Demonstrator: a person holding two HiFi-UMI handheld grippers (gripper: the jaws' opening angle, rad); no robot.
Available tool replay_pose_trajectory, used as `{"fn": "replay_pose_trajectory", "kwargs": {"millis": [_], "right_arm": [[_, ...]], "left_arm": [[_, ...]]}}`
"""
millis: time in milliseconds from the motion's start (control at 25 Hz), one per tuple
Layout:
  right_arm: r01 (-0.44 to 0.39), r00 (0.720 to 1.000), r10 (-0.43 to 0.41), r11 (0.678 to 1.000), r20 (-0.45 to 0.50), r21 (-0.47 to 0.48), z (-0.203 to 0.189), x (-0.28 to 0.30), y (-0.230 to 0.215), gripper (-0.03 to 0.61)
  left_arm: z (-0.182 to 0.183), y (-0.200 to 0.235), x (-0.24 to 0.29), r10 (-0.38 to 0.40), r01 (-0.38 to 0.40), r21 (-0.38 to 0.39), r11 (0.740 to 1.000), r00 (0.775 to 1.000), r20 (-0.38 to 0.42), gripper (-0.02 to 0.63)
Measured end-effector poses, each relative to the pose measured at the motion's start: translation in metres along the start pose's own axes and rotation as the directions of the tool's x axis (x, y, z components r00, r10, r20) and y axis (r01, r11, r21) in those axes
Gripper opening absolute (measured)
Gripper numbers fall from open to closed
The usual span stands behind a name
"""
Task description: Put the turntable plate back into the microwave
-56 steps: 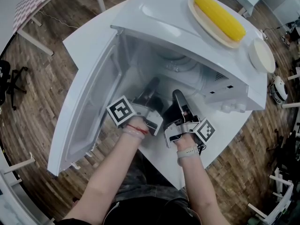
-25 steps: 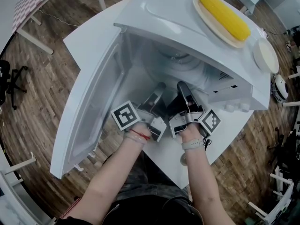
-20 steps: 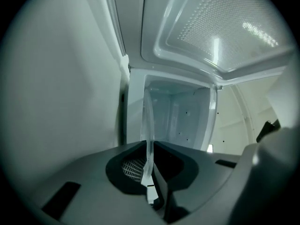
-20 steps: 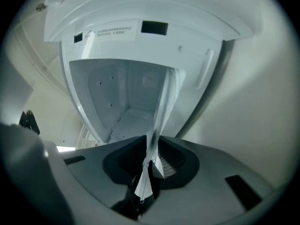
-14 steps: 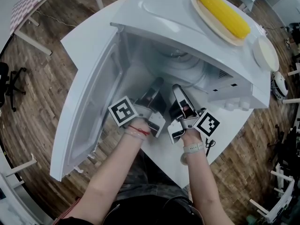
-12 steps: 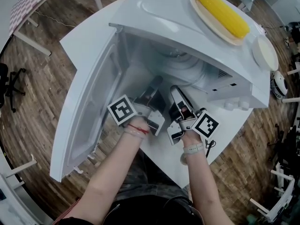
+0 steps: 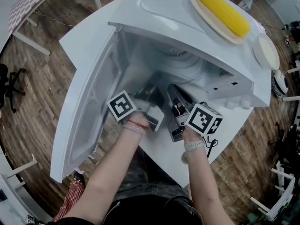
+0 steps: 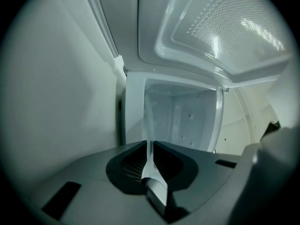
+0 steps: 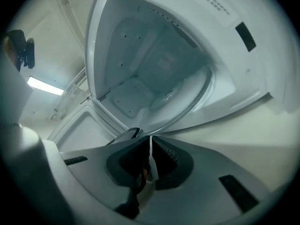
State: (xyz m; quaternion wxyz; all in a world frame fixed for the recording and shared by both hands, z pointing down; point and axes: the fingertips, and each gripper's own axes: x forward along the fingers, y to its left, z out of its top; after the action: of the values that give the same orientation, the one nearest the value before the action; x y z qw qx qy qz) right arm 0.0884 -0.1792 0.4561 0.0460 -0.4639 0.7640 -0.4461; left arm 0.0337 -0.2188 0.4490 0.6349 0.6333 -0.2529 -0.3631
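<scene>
The white microwave (image 7: 178,18) stands with its door (image 7: 89,111) swung open to the left. The clear glass turntable plate (image 7: 180,62) lies partly inside the cavity and is hard to make out in the head view. My left gripper (image 7: 151,86) and right gripper (image 7: 174,92) reach into the cavity's mouth side by side. In the left gripper view, the left gripper (image 8: 150,161) is shut on the turntable plate's (image 8: 149,121) thin edge. In the right gripper view, the right gripper (image 9: 151,161) pinches the turntable plate's curved rim (image 9: 201,100), with the cavity's back wall showing through the glass.
A corn cob (image 7: 222,11) on a beige plate and a small white dish (image 7: 266,52) rest on the microwave's top. The microwave sits on a white table (image 7: 220,135) over a wooden floor. The open door walls off the left side.
The right gripper has rolled, so its marker cube now faces up toward the head camera. Both grippers keep hold of the plate at the cavity's mouth, shifted slightly.
</scene>
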Motion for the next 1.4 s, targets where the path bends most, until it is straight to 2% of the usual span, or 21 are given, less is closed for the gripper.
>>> {"fn": "replay_pose_trajectory", "kwargs": {"millis": [320,520,800,960,1160,1320,1400], "right_arm": [[0.049,0.998,-0.052,0.996,-0.035,-0.078,-0.004,0.004,0.000,0.034],[0.056,0.998,-0.059,0.995,-0.031,-0.086,-0.004,0.007,0.002,0.034],[0.045,0.998,-0.047,0.997,-0.036,-0.067,-0.006,0.012,0.006,0.034],[0.039,0.998,-0.042,0.997,-0.040,-0.066,-0.006,0.014,0.006,0.034],[0.039,0.998,-0.042,0.997,-0.041,-0.069,-0.007,0.015,0.007,0.034],[0.050,0.998,-0.053,0.997,-0.039,-0.063,-0.009,0.011,0.005,0.034],[0.052,0.998,-0.055,0.997,-0.040,-0.061,-0.010,0.009,0.005,0.034]], "left_arm": [[0.001,0.000,-0.001,0.017,-0.017,0.057,0.998,1.000,-0.010,0.046],[0.002,0.003,-0.009,0.100,-0.090,0.194,0.977,0.994,-0.046,0.046],[-0.014,0.002,-0.016,0.163,-0.130,0.278,0.952,0.982,-0.099,0.046],[-0.021,-0.002,-0.015,0.188,-0.130,0.375,0.918,0.974,-0.124,0.046],[-0.024,-0.004,-0.013,0.232,-0.136,0.489,0.862,0.962,-0.141,0.046],[-0.029,-0.007,-0.012,0.265,-0.127,0.582,0.804,0.951,-0.158,0.043],[-0.031,-0.007,-0.013,0.274,-0.126,0.602,0.788,0.948,-0.160,0.043]]}}
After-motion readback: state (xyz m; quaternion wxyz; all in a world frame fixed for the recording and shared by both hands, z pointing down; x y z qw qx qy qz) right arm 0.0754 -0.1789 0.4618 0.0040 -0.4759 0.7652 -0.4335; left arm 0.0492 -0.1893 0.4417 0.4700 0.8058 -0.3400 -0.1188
